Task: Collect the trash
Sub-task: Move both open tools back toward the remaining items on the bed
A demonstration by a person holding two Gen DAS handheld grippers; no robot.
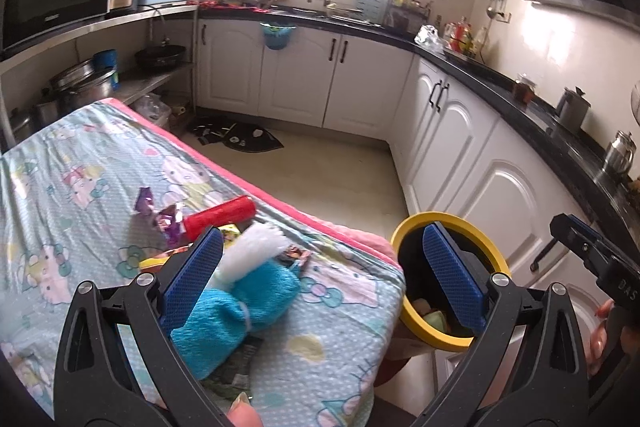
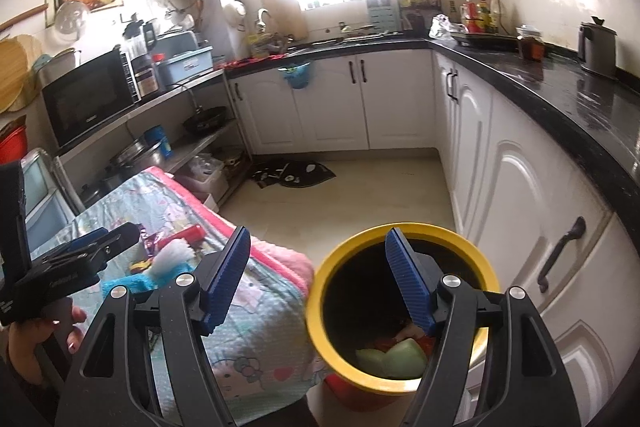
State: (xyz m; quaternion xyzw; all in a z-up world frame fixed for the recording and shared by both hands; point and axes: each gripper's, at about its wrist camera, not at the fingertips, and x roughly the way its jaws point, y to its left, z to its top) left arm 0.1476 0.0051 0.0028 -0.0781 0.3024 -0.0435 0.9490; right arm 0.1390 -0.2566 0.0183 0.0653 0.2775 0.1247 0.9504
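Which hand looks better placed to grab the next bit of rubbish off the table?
Probably the left. The left gripper hangs open over the wrappers and red tube on the table, while the right gripper is open above the yellow-rimmed bin.

A round bin with a yellow rim and black inside (image 2: 320, 291) stands on the floor just beside the corner of the cloth-covered surface; pale green scraps and something reddish lie at its bottom (image 2: 394, 357). On the patterned cloth, a red textured cylinder (image 1: 221, 215) lies on its side. Just beside it are crinkled purple foil wrappers (image 1: 168, 221). Nearer the corner, a blue fuzzy cloth bundle with a white fluffy tuft (image 1: 248, 291) lies flat. A small dark wrapper (image 1: 295, 255) touches its far edge, and a yellow printed wrapper (image 1: 231, 231) peeks out next to the cylinder.
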